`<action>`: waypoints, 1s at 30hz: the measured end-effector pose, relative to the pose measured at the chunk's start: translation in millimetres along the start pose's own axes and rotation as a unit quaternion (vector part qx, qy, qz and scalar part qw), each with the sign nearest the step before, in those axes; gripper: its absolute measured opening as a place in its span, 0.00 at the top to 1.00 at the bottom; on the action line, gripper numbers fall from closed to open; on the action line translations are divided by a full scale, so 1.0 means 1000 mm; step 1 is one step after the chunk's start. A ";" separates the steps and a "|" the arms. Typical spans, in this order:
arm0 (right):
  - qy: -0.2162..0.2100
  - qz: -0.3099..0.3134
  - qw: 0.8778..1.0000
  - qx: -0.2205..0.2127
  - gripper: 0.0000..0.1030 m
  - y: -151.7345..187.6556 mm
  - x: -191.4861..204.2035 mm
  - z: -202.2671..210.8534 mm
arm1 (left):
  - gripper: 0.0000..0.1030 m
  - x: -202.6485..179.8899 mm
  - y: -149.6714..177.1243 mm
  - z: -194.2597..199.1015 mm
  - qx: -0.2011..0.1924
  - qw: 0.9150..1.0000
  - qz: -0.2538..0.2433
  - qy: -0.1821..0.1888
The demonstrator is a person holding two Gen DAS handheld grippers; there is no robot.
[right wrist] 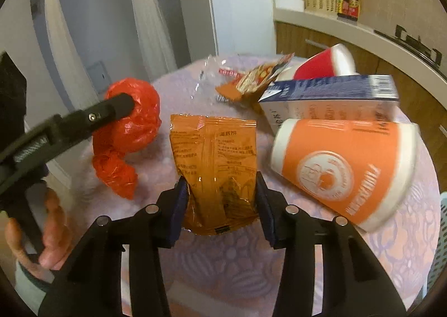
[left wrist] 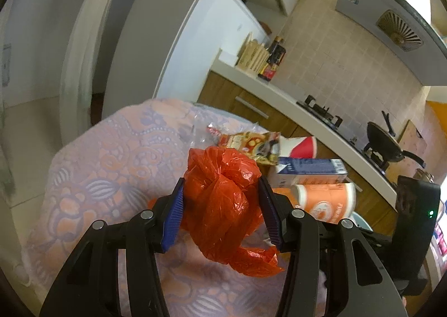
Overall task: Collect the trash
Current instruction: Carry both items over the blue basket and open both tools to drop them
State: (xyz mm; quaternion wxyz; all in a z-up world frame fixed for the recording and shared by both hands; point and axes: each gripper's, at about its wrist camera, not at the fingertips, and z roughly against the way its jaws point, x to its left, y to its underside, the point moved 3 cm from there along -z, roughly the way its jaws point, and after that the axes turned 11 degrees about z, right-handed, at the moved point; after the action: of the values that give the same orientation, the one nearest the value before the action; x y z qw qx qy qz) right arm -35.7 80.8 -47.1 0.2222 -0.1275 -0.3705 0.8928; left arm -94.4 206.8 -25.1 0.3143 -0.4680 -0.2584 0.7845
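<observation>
The left gripper (left wrist: 220,211) holds the light, crushable red bag (left wrist: 223,191) by its bunched middle, while the right gripper (right wrist: 220,205) pinches the slippery, limp orange packet (right wrist: 215,163) at its lower end.

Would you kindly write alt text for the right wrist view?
The right gripper has its fingers closed on an orange snack packet on a patterned tablecloth. To its left, the left gripper holds a crumpled red plastic bag; an orange paper cup lies at right.

Both claws are black linkages with silver pivot screws (right wrist: 152,208) and ribbed blue pads (left wrist: 173,216).
</observation>
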 end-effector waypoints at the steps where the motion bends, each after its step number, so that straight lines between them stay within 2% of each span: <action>1: 0.007 -0.002 1.000 -0.012 0.59 0.000 -0.004 0.012 | 0.53 -0.004 -0.001 0.003 0.000 1.000 -0.003 0.004; 4: 0.023 -0.015 0.999 -0.040 0.59 0.001 -0.019 0.046 | 0.53 -0.029 -0.001 0.012 -0.005 0.999 -0.025 0.020; 7: 0.048 -0.031 0.997 -0.061 0.59 0.004 -0.046 0.076 | 0.53 -0.063 0.004 0.013 0.006 0.998 -0.042 0.054; 12: 0.114 -0.062 0.988 -0.081 0.59 0.028 -0.094 0.129 | 0.53 -0.129 0.027 -0.001 0.033 0.991 -0.087 0.095; 20: 0.218 -0.119 0.965 -0.085 0.59 0.087 -0.179 0.194 | 0.53 -0.240 0.082 -0.048 0.093 0.972 -0.155 0.152; 24: 0.239 -0.169 0.953 -0.083 0.59 0.118 -0.224 0.209 | 0.53 -0.288 0.110 -0.080 0.124 0.964 -0.175 0.159; 30: 0.248 -0.250 0.934 -0.063 0.59 0.166 -0.284 0.214 | 0.53 -0.348 0.157 -0.124 0.172 0.946 -0.208 0.177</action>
State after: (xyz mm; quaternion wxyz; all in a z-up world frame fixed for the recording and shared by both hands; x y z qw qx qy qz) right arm 77.2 -292.5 -0.2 0.5147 -0.2622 -0.3787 0.7231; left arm 104.0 -140.2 11.0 0.5872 -0.4735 -0.1515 0.6387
